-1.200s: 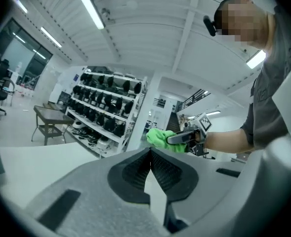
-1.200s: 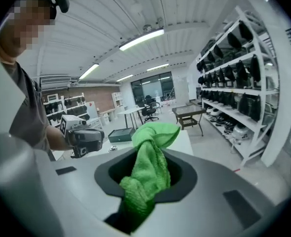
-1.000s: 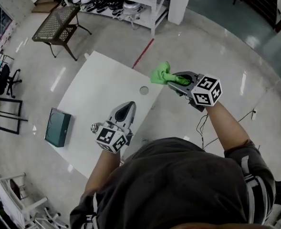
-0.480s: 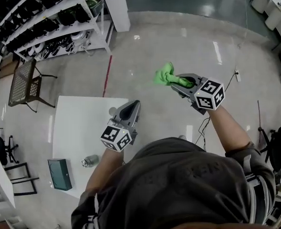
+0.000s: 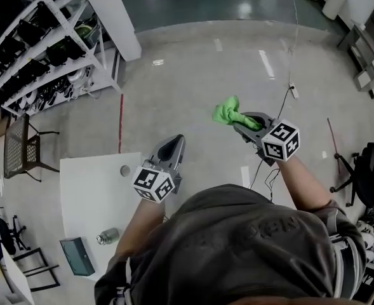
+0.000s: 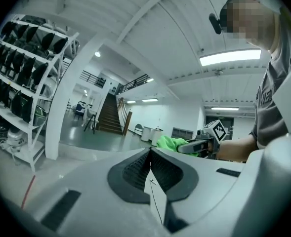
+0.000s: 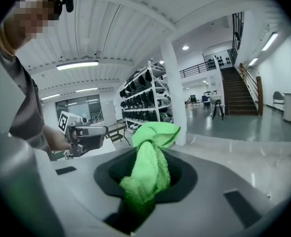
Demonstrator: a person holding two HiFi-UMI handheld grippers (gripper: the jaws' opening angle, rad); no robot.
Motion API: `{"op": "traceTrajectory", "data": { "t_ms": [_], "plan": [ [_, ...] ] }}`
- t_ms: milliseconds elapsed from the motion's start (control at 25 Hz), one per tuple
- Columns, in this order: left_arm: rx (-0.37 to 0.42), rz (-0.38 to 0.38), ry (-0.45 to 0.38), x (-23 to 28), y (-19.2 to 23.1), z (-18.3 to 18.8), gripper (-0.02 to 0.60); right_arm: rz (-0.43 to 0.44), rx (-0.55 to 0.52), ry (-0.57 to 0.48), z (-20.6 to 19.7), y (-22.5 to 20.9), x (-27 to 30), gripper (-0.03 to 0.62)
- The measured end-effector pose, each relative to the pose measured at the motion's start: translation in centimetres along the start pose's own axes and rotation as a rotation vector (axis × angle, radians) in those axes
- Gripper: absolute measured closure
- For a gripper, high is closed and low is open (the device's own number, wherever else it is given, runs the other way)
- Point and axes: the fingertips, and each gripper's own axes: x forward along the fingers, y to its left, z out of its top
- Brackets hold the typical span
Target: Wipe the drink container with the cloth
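The drink container (image 5: 108,236), a small metallic bottle, lies on its side near the front of the white table (image 5: 91,192) at the lower left of the head view. Both grippers hang over the bare floor to the table's right, well away from the bottle. My left gripper (image 5: 171,145) is shut with nothing in it; its ribbed pads (image 6: 141,168) meet. My right gripper (image 5: 240,120) is shut on a bright green cloth (image 5: 226,112), which bunches up out of the jaws (image 7: 152,162). The cloth (image 6: 169,142) also shows in the left gripper view.
A dark green box (image 5: 77,257) sits at the table's near corner and a small round disc (image 5: 124,170) lies at its far edge. A rack of dark gear (image 5: 37,53), a white pillar (image 5: 113,18), a mesh chair (image 5: 20,148) and a floor cable (image 5: 282,94) surround the spot.
The head view has swung right: the table slid to the lower left and the bottle came into sight. Both grippers kept their states and now hang over the floor.
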Motion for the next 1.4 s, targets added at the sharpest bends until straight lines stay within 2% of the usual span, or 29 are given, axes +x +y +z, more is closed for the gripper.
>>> {"op": "traceTrajectory", "data": {
  "t_ms": [200,360,600,1400],
  "plan": [
    [-0.003,-0.039,0.016,2.7,-1.3,-0.4,0.577,-0.076,0.023,-0.005,-1.4,-2.2,-2.5,0.516],
    [0.010,-0.051,0.016,3.2,-2.0,-0.4,0.577,-0.105,0.040,-0.007,-2.3,-2.9,-3.8,0.516],
    [0.003,-0.040,0.020,2.5,-1.4,-0.8,0.577,-0.116,0.054,-0.018,-2.4,-2.8,-4.0,0.516],
    [0.001,-0.052,0.018,2.3,-1.4,-0.8,0.577,-0.131,-0.001,0.002,-1.7,-2.7,-3.5,0.522]
  ]
}}
